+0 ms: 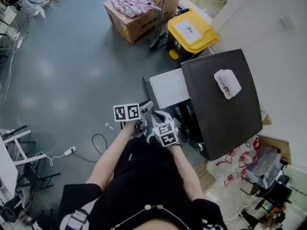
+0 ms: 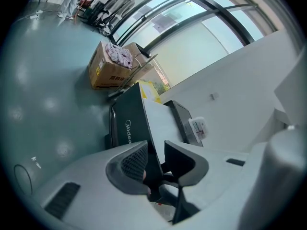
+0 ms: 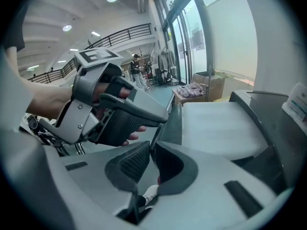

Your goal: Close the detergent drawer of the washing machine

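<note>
The washing machine has a black top, and its white detergent drawer stands pulled out to the left. The drawer's dark front panel bears a brand name. My left gripper is shut on this panel, which fills the gap between the jaws. My right gripper grips the panel's thin edge just beside it, jaws narrow. In the head view both grippers sit side by side at the panel's near end. The left gripper also shows in the right gripper view, held by a hand.
A white packet lies on the machine's top. Cardboard boxes with clothes and a yellow-lidded bin stand beyond the drawer. A cable and power strip lie on the grey floor at left, near a white rack.
</note>
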Tool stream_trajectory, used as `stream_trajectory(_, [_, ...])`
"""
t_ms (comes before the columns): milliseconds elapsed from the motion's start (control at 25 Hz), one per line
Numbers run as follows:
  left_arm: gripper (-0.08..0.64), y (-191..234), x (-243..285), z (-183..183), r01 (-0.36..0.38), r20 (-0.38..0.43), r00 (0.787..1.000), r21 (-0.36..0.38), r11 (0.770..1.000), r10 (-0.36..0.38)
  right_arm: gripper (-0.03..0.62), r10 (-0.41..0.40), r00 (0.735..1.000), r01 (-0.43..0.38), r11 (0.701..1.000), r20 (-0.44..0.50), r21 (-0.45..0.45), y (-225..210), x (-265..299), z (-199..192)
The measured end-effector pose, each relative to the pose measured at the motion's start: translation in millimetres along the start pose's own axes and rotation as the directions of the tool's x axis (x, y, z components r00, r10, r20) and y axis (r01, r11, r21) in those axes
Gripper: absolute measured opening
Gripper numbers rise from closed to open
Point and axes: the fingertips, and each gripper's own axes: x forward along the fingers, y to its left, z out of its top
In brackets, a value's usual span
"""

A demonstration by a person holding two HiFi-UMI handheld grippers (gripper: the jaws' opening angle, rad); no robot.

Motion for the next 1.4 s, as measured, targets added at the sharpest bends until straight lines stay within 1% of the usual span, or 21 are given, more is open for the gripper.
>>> stream_trajectory(160, [0.109,-12,12,6,0.008,-0.033,0.999,0.054,0.998,-0.006,0.043,-0.043,0.999,0.043,0.999,0.022,0.033,-17,-6,7])
stream_trajectory(320, [0.109,-23,27,7,0.009,-0.072,0.997,0.107,0.994,-0.001,0.041,-0.089,0.996,0.088,0.994,0.006,0.058,-34,-13,4])
stream_trajectory(440, [0.109,-29,35,5,0.015,-0.097,0.995,0.130,0.991,-0.002,0.040,-0.114,0.993,0.114,0.991,-0.002,0.071,-43,-17,2])
stream_trajectory(840, [0.109,-35,45,4,0.022,-0.112,0.994,0.136,0.990,-0.007,0.038,-0.139,0.990,0.140,0.986,-0.010,0.091,-54,-22,-1])
stream_trajectory(1000, [0.109,-37,47,5,0.036,-0.117,0.993,0.122,0.992,-0.022,0.037,-0.152,0.988,0.152,0.984,-0.014,0.097,-57,-24,-2])
stream_trajectory(1120, [0.109,-40,52,4,0.039,-0.124,0.992,0.136,0.990,-0.022,0.037,-0.164,0.986,0.165,0.981,-0.014,0.101,-62,-25,-2])
stream_trajectory(1400, [0.109,-47,62,3,0.047,-0.130,0.991,0.132,0.990,-0.030,0.037,-0.187,0.982,0.188,0.976,-0.019,0.108,-74,-31,-4])
